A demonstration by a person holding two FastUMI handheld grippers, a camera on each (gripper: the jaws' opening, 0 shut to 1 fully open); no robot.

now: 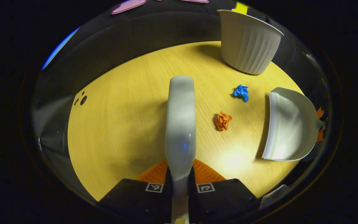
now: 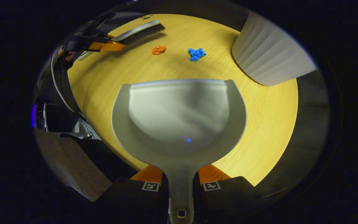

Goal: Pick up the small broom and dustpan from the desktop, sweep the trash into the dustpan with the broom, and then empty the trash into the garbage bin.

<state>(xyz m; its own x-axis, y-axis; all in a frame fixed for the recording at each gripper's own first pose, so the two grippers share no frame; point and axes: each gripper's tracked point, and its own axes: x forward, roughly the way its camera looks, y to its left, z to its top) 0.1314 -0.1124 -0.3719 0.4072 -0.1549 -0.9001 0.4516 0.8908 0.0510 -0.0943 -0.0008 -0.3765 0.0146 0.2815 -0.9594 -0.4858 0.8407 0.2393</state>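
The garbage bin (image 1: 250,43) waits at upper right of the surface (image 1: 120,124). My right hand-held gripper (image 2: 180,183) clamps the dustpan (image 2: 179,115), mouth facing the scraps; my left hand-held gripper (image 1: 180,183) clamps the broom (image 1: 180,124), ready to sweep orange scrap (image 1: 222,121) and blue scrap (image 1: 241,92).

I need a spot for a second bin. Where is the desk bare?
Bare: the wide stretch left of the broom, out to the small holes. Crowded: between broom and dustpan, where the orange scrap and blue scrap lie, below the bin.
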